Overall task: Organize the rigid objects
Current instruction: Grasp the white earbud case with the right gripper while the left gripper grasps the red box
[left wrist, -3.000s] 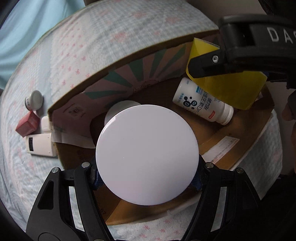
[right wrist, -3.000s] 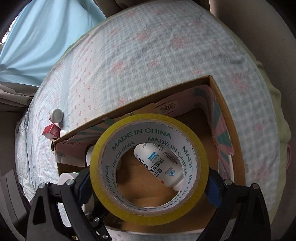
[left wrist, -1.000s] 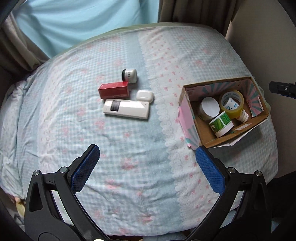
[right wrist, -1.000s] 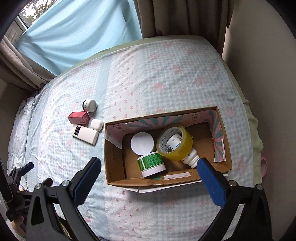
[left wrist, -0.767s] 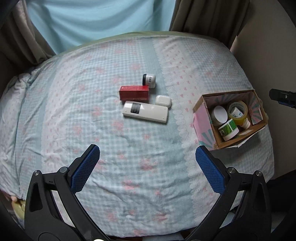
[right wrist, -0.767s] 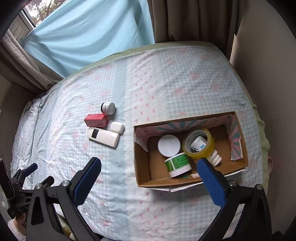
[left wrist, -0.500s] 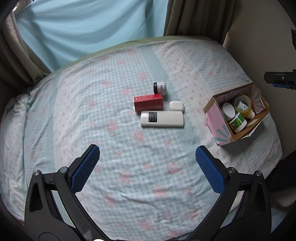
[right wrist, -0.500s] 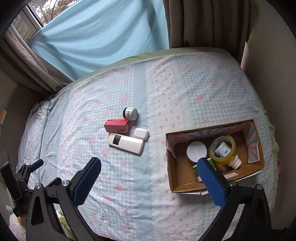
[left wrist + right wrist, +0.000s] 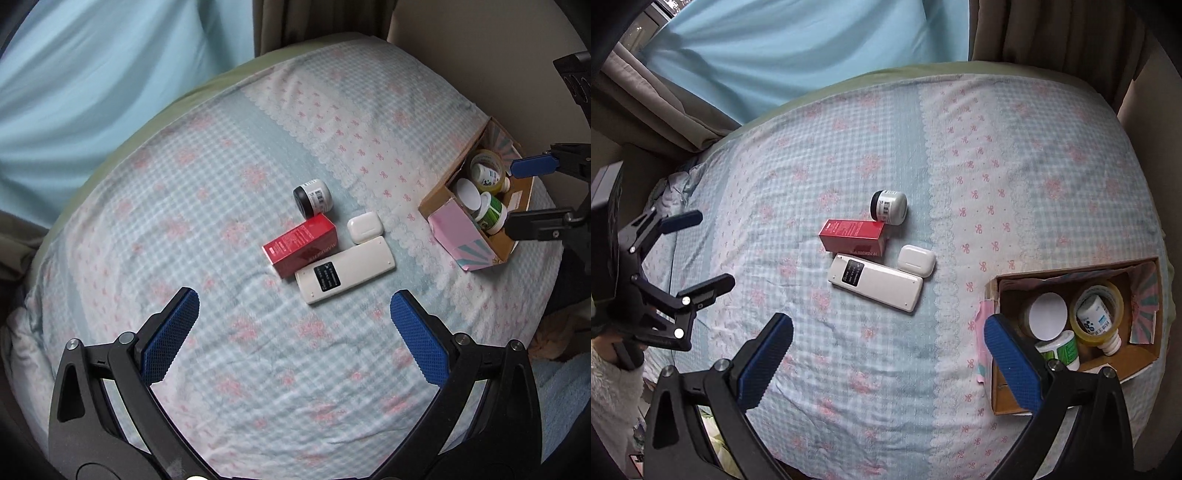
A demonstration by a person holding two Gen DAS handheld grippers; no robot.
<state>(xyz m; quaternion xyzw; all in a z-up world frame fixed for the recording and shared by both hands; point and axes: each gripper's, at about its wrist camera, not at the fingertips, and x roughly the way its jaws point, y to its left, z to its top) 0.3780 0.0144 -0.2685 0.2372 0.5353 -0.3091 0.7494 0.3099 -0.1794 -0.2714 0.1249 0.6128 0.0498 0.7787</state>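
Note:
On the checked bedspread lie a white remote (image 9: 345, 268) (image 9: 875, 282), a red box (image 9: 301, 244) (image 9: 852, 236), a white earbud case (image 9: 365, 226) (image 9: 916, 260) and a small black-and-white jar (image 9: 313, 196) (image 9: 889, 206). A cardboard box (image 9: 463, 236) (image 9: 1001, 384) at the right holds a white-lidded jar (image 9: 1047, 315), a green-labelled jar (image 9: 1058, 350), a yellow tape roll (image 9: 1102, 317) and a white bottle (image 9: 1095, 321). My left gripper (image 9: 293, 332) (image 9: 701, 251) is open and empty, above the bed short of the remote. My right gripper (image 9: 888, 360) (image 9: 524, 199) is open and empty, near the box.
A light blue curtain (image 9: 798, 44) and brown drapes (image 9: 1052, 33) hang behind the bed. A beige wall (image 9: 480, 55) stands at the right. The bed's edge drops off close behind the cardboard box.
Three seconds ago the left gripper held a white-lidded jar and the right held the tape roll over the box. Both items now lie in the box; both grippers are open and pulled back.

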